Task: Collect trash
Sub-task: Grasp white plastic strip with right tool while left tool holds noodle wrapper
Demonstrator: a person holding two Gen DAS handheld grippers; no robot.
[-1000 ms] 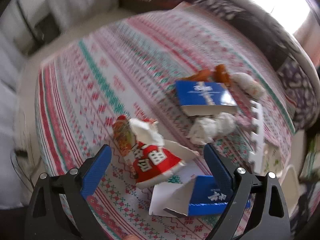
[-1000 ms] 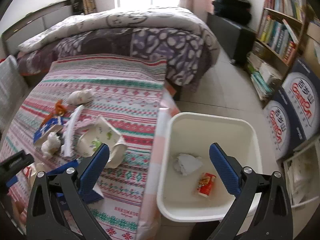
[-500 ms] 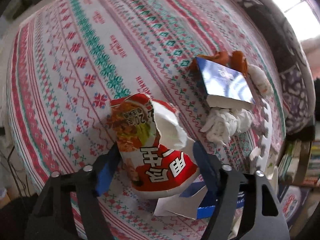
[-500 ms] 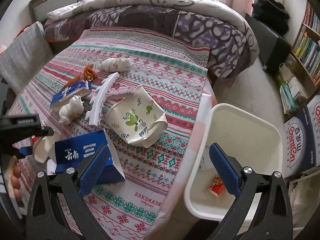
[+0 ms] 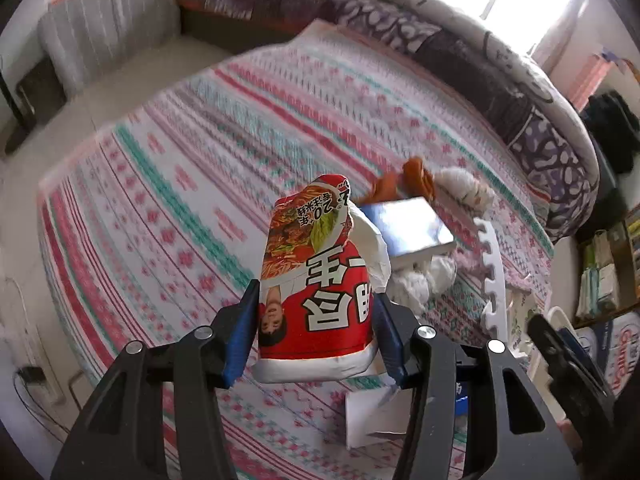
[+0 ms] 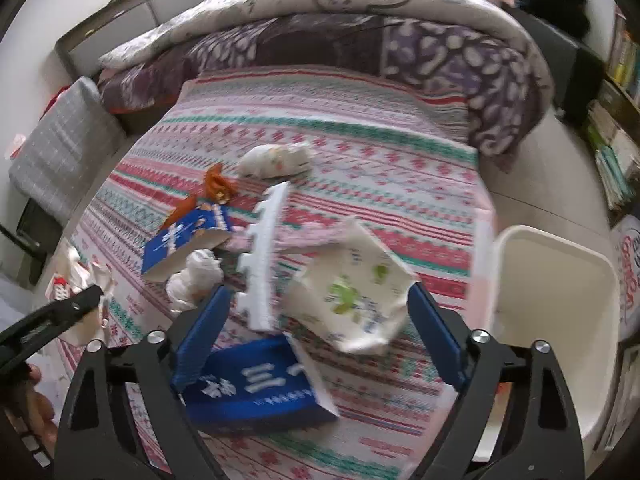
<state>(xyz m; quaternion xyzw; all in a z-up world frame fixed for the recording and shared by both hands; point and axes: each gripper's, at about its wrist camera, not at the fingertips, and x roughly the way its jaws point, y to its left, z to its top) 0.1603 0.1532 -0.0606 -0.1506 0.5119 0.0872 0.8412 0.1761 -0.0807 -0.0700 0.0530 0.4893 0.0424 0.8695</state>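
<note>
Now left gripper (image 5: 316, 334) closing, pinches red wrapper (image 5: 316, 300); right gripper (image 6: 318, 340) spread, narrowing.

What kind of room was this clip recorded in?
Most likely a bedroom in a home: a bed with a patterned bedspread and a rolled-up purple quilt, a grey pillow beside it, and bookshelves along the wall.

two blue boxes (image 6: 188, 242), one bin (image 6: 556, 276)
</note>
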